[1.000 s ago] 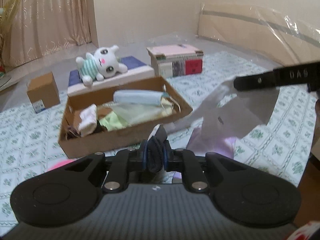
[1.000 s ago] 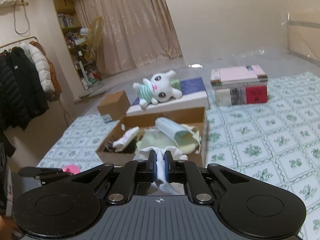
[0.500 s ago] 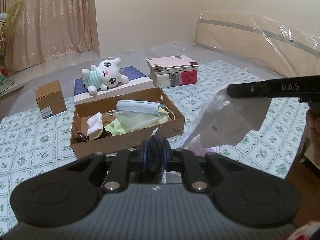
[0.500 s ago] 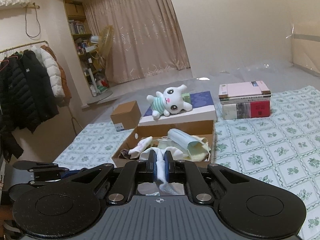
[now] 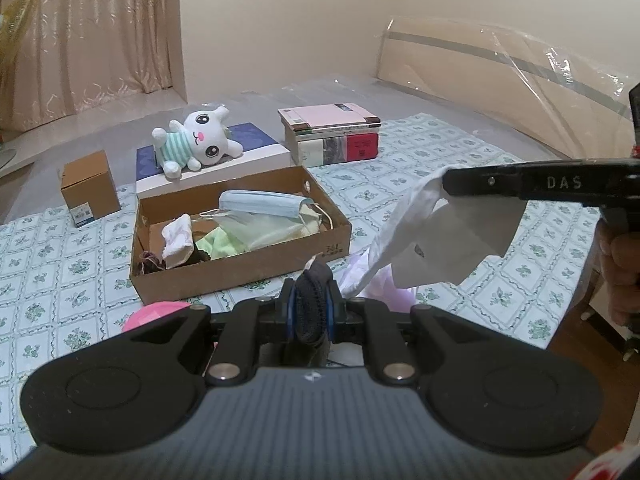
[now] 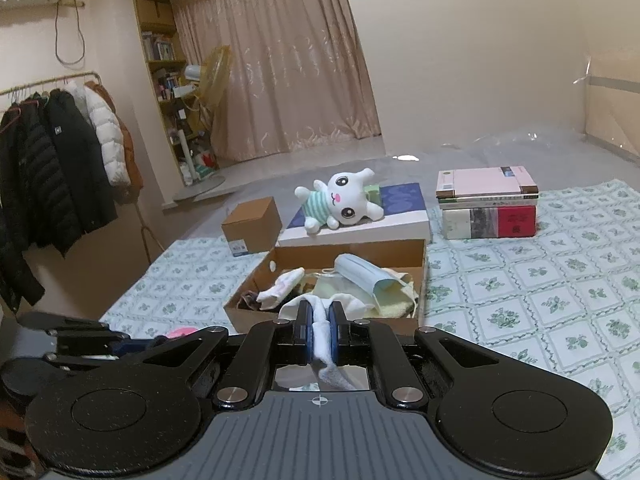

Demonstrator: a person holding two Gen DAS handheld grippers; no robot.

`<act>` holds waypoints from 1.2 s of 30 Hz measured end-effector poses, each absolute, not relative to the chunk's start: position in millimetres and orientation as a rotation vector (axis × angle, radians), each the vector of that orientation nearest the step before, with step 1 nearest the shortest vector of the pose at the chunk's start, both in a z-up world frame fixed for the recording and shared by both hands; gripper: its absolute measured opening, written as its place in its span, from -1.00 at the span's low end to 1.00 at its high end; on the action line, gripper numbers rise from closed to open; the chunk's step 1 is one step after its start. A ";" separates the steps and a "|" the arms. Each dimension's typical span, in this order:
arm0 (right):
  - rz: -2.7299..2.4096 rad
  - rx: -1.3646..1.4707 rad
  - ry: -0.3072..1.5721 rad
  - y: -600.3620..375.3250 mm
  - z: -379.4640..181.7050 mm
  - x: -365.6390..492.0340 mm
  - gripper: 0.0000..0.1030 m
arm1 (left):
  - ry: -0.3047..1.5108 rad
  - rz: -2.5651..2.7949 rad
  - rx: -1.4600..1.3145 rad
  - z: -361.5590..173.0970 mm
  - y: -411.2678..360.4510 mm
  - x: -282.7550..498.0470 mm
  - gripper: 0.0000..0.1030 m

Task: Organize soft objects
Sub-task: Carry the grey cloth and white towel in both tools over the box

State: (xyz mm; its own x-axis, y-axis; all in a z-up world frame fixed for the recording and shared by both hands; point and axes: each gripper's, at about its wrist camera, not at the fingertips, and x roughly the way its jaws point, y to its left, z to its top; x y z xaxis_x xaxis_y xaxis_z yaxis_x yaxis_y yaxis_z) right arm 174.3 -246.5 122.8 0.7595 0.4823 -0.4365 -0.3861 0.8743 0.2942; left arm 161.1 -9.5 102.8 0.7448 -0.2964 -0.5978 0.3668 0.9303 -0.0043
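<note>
My left gripper (image 5: 310,306) is shut on a dark knitted cloth (image 5: 311,312), held above the patterned mat in front of the cardboard box (image 5: 240,270). My right gripper (image 6: 321,326) is shut on a white cloth (image 6: 322,338); in the left wrist view that white cloth (image 5: 432,240) hangs from the right gripper's fingers (image 5: 500,186) to the right of the box. The box holds a blue face mask (image 5: 260,204), a pale green cloth (image 5: 220,240), a white sock (image 5: 176,240) and other soft items.
A white plush bunny (image 5: 196,144) lies on a flat blue-and-white box (image 5: 256,152) behind the cardboard box. A stack of books (image 5: 332,134) stands at the back right, a small carton (image 5: 90,184) at the back left. A pink object (image 5: 152,314) lies near the left gripper. Coats (image 6: 60,160) hang at left.
Both grippers have pulled back and up from the box, each keeping its cloth. The box now looks smaller and farther away in both views.
</note>
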 end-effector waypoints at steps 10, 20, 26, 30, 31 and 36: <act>0.464 0.081 0.510 -248.8 141.9 202.4 -0.84 | 0.638 -0.411 0.125 149.2 13.9 194.2 -0.76; 0.475 -0.042 0.510 -234.1 152.9 252.1 -0.84 | 0.624 -0.375 0.175 192.5 29.9 249.5 -0.76; 0.486 -0.087 0.522 -222.5 149.2 283.1 -0.84 | 0.634 -0.317 0.213 194.0 39.7 294.7 -0.76; 0.488 -0.108 0.535 -213.8 144.1 306.0 -0.84 | 0.651 -0.289 0.235 185.3 44.0 323.2 -0.76; 0.488 -0.108 0.539 -212.3 142.6 311.8 -0.84 | 0.655 -0.282 0.242 182.2 44.5 330.6 -0.76; 0.490 -0.105 0.563 -201.4 134.2 343.3 -0.84 | 0.663 -0.246 0.273 165.7 45.9 366.1 -0.76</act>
